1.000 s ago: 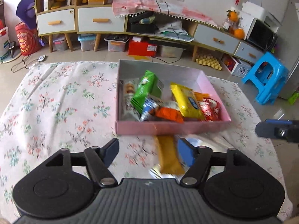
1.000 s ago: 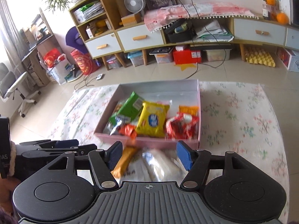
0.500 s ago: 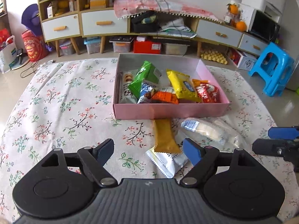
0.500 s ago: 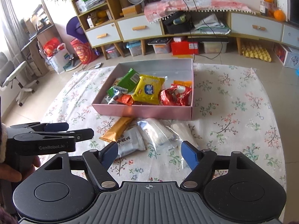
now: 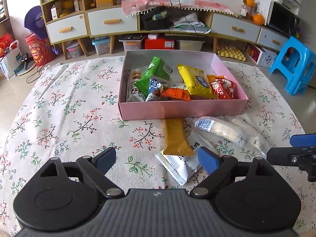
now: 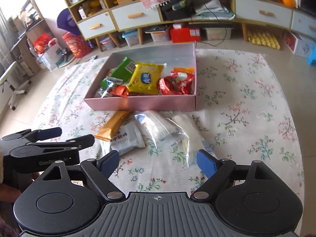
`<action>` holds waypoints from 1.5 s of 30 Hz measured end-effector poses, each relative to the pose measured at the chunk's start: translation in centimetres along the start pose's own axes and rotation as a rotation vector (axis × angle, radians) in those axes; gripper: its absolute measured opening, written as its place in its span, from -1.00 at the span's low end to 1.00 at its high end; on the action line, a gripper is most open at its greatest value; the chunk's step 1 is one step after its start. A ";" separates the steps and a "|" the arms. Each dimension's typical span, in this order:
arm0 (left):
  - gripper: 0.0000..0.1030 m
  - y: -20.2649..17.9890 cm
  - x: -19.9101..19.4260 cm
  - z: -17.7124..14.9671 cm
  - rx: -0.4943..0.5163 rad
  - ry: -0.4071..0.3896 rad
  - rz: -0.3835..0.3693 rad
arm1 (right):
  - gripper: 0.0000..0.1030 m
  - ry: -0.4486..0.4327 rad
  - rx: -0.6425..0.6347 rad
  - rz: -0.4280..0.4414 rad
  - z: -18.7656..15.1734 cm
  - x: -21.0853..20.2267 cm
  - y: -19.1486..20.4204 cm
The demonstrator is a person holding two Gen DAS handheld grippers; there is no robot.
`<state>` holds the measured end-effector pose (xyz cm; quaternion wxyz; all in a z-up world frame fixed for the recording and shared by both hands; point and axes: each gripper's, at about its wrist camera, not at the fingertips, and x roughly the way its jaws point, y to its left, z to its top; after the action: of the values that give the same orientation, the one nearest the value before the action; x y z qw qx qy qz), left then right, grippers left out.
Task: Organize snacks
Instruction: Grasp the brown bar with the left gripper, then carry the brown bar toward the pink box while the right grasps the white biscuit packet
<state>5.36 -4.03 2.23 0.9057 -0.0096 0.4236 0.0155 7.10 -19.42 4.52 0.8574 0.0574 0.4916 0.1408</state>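
A pink box [image 5: 177, 110] [image 6: 142, 103] on the floral cloth holds several packets, among them a green one [image 5: 153, 73], a yellow one [image 5: 194, 81] and a red one [image 5: 224, 87]. In front of it lie a mustard bar [image 5: 174, 136] [image 6: 114, 125], a white packet [image 5: 177, 165] [image 6: 126, 140] and clear-wrapped pastries [image 5: 223, 131] [image 6: 162, 130]. My left gripper [image 5: 157, 158] hovers over the near end of the bar and white packet, its jaws opening and gripping nothing. My right gripper [image 6: 158, 161] hovers near the clear wrappers, jaws opening, nothing held.
The floral cloth [image 5: 69, 102] covers a low round table. Behind it stand drawer cabinets [image 5: 112, 22] with storage bins beneath. A blue stool [image 5: 294, 65] is at the right and an office chair [image 6: 11, 83] at the far left.
Both grippers' jaws have spread wider. Both views have tipped downward, so the loose snacks in front of the box now show in full.
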 end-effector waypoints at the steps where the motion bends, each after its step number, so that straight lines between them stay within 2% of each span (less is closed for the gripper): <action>1: 0.73 0.0 0.0 0.0 -0.002 0.002 -0.001 | 0.70 0.001 -0.002 -0.003 -0.1 0.0 0.1; 16: 0.79 0.3 3.8 0.9 -0.064 0.041 -0.107 | 0.70 0.023 -0.002 -0.011 -0.2 0.9 0.4; 19: 0.76 -0.2 5.0 1.3 -0.045 0.036 -0.095 | 0.70 0.027 -0.022 -0.004 -0.4 1.2 0.8; 20: 0.70 -0.3 5.5 1.3 -0.036 0.039 -0.089 | 0.70 0.028 -0.028 -0.004 -0.5 1.3 0.9; 21: 0.46 -0.3 6.0 1.3 -0.028 0.048 -0.083 | 0.70 0.032 -0.035 -0.009 -0.6 1.5 1.0; 22: 0.13 -0.3 6.5 1.3 -0.025 0.068 -0.081 | 0.70 0.036 -0.042 -0.014 -0.7 1.7 1.1; 23: 0.04 -0.1 6.8 1.2 -0.034 0.081 -0.102 | 0.70 0.039 -0.049 -0.017 -0.8 1.9 1.2; 24: -0.28 0.3 6.6 1.2 -0.058 0.073 -0.133 | 0.70 0.042 -0.054 -0.017 -0.8 2.0 1.2; 25: -0.45 0.4 6.4 1.2 -0.070 0.083 -0.155 | 0.70 0.044 -0.056 -0.017 -0.9 2.1 1.2; 30: -0.47 0.5 5.3 0.7 -0.076 0.112 -0.162 | 0.70 0.041 -0.060 0.016 -1.0 2.2 1.4; 34: -0.47 1.3 3.9 0.6 -0.114 0.141 -0.211 | 0.70 0.046 -0.054 0.069 -1.1 2.4 1.7; 38: -0.47 2.3 2.6 0.4 -0.106 0.131 -0.232 | 0.70 0.074 -0.054 0.133 -1.5 3.1 2.3; 43: -0.47 5.1 1.5 1.1 -0.186 0.086 -0.200 | 0.70 0.136 -0.037 0.239 -2.1 4.6 3.5; 45: -0.47 6.2 0.7 1.5 -0.221 0.057 -0.198 | 0.70 0.147 -0.017 0.253 -2.1 5.3 3.8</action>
<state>6.74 2.21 2.57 0.8839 -0.1514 0.4416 -0.0277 7.08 -14.31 -0.03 0.7950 0.1011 0.5407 0.2557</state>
